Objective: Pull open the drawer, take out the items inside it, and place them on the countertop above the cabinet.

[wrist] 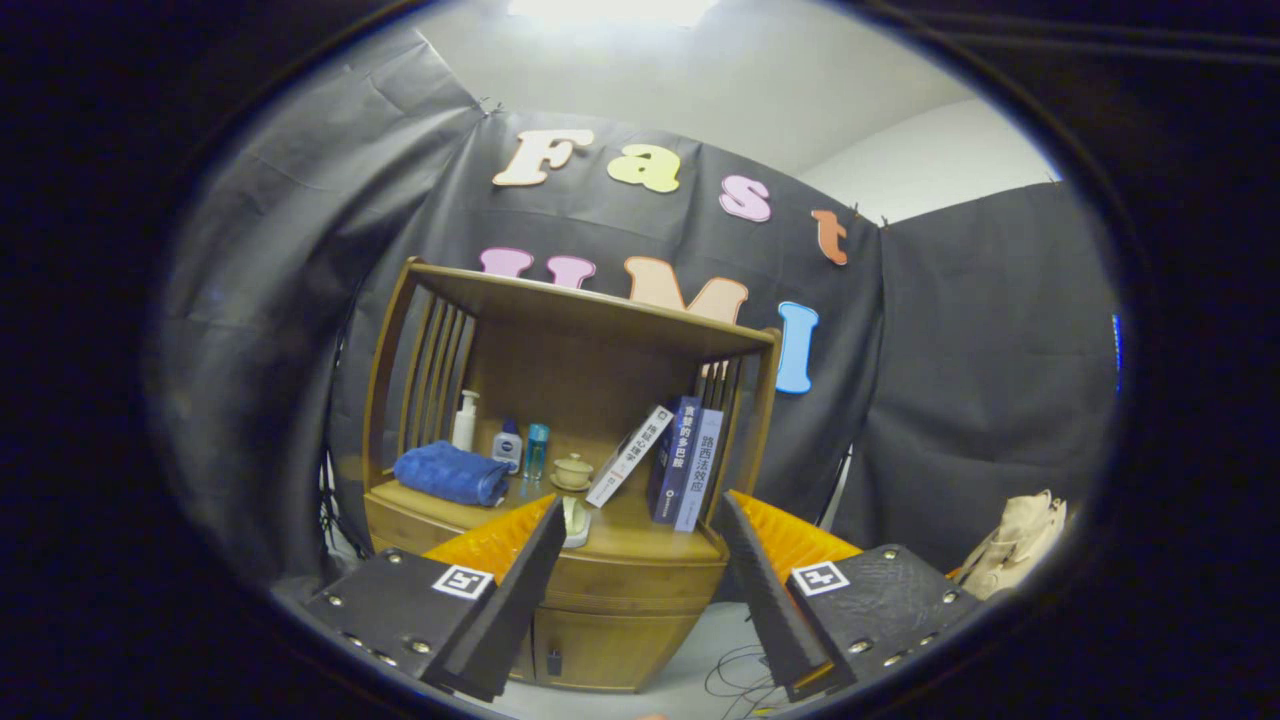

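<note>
1. Gripper view: the gripper point(640, 570) hangs with jaws spread wide, nothing between them; its fingers point(510, 600) are black wedges with ribbed orange backs.
2. Beyond them, the curved wooden drawer point(630, 580) is closed under the cabinet's worktop point(625, 535).
3. There lie a soft blue towel point(452, 473), bottles point(508, 443) and leaning books point(680, 460).
</note>
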Motion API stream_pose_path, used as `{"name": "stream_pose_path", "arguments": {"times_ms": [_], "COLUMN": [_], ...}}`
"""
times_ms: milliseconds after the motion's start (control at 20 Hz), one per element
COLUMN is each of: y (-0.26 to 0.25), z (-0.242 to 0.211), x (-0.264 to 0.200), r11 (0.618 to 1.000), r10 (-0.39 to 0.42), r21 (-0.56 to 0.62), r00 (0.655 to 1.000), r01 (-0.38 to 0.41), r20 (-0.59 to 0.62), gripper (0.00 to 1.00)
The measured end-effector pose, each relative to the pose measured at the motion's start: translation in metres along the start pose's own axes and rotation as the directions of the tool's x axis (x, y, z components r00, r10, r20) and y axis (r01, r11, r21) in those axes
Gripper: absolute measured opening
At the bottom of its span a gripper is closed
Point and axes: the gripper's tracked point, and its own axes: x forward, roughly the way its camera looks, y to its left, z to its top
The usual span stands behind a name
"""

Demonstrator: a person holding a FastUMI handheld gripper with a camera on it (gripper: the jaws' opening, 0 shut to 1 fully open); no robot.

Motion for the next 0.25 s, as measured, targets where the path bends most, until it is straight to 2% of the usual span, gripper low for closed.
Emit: {"name": "stream_pose_path", "arguments": {"times_ms": [100,250], "y": [0.0079,0.0031], "z": [0.0006,-0.0009], "x": [-0.0022,-0.0042], "r11": [0.999,1.0], "r10": [0.04,0.026], "r21": [0.014,0.017], "r00": [0.999,0.999], "r01": [-0.04,-0.026], "r20": [0.012,0.021], "gripper": [0.93,0.93]}}
